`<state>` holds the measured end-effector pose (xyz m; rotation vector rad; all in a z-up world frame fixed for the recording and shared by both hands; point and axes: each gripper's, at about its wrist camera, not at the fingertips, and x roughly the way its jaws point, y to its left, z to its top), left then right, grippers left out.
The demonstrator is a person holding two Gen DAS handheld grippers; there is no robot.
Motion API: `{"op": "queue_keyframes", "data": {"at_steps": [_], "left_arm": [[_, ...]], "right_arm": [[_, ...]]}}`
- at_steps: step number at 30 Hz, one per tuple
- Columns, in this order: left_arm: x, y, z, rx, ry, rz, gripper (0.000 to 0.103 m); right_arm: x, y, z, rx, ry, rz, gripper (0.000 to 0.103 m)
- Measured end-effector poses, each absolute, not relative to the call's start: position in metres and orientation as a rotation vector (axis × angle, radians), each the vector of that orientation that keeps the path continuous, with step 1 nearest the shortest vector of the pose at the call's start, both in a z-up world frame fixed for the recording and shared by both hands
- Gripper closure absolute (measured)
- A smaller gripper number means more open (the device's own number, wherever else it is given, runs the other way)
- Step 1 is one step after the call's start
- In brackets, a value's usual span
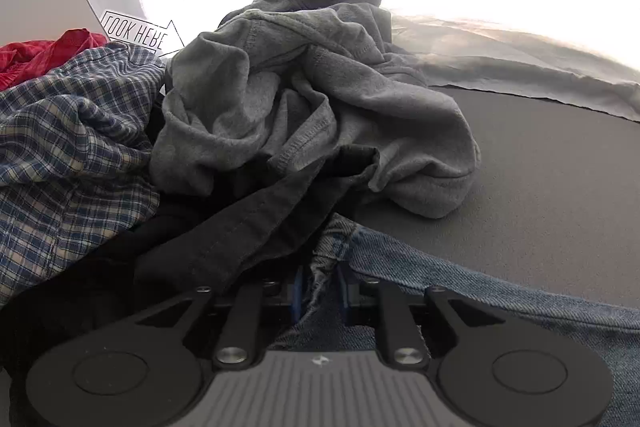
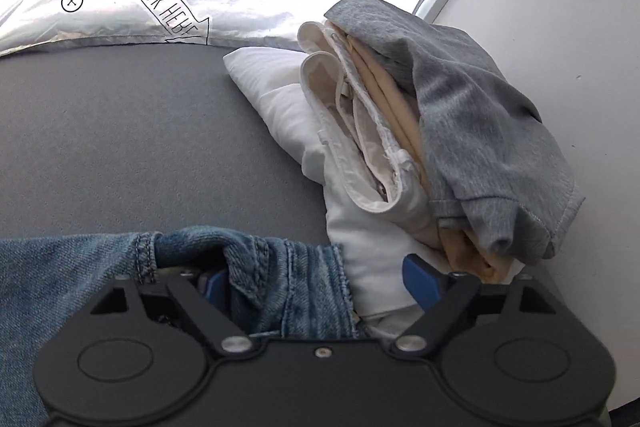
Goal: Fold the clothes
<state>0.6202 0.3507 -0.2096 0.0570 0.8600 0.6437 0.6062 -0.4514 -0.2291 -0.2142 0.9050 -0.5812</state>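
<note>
Blue jeans [image 1: 460, 291] lie on the grey mat [image 1: 540, 167] close to the camera. My left gripper [image 1: 320, 287] is shut on a bunched fold of the jeans, its blue pads pressed against the denim. In the right wrist view the jeans [image 2: 60, 267] spread to the left, with a seamed edge bunched between my fingers. My right gripper [image 2: 316, 283] is open, jaws wide apart, one blue pad [image 2: 420, 279] bare and the other half buried in denim.
An unfolded heap sits left: grey sweatshirt [image 1: 320, 87], plaid shirt [image 1: 68, 131], black garment [image 1: 224, 235], red garment [image 1: 48, 51]. To the right stands a folded stack of white cloth [image 2: 360, 227], cream cloth [image 2: 400, 99] and a grey top [image 2: 472, 115] near a white wall [image 2: 560, 7].
</note>
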Motion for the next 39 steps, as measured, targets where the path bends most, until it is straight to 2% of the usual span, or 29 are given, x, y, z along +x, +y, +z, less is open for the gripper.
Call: {"op": "queue_keyframes", "data": {"at_steps": [3, 4, 6, 7, 9, 15, 23, 34, 39], "left_arm": [[0.609, 0.35, -0.195, 0.019, 0.837, 0.601, 0.051], [0.602, 0.348, -0.188, 0.012, 0.821, 0.595, 0.048], [0.582, 0.341, -0.172, -0.014, 0.784, 0.585, 0.036], [0.57, 0.337, -0.165, -0.033, 0.767, 0.58, 0.034], [0.546, 0.325, -0.152, -0.057, 0.735, 0.568, 0.022], [0.45, 0.267, -0.137, -0.111, 0.708, 0.539, 0.016], [0.338, 0.196, -0.182, -0.254, 0.878, 0.424, 0.014], [0.287, 0.113, -0.209, -0.135, 0.976, 0.264, 0.013], [0.275, 0.086, -0.215, -0.085, 0.991, 0.231, 0.005]], "right_arm": [[0.592, -0.446, -0.214, -0.254, 0.884, -0.559, 0.013], [0.584, -0.443, -0.209, -0.258, 0.875, -0.556, 0.01], [0.569, -0.437, -0.199, -0.266, 0.857, -0.552, 0.006], [0.561, -0.434, -0.194, -0.264, 0.847, -0.551, 0.005], [0.541, -0.429, -0.186, -0.219, 0.821, -0.566, 0.004], [0.468, -0.414, -0.165, -0.06, 0.746, -0.582, 0.003], [0.353, -0.406, -0.185, 0.163, 0.777, -0.533, 0.002], [0.253, -0.435, -0.21, 0.333, 0.824, -0.54, 0.002], [0.223, -0.468, -0.219, 0.639, 0.75, -0.474, 0.006]]}}
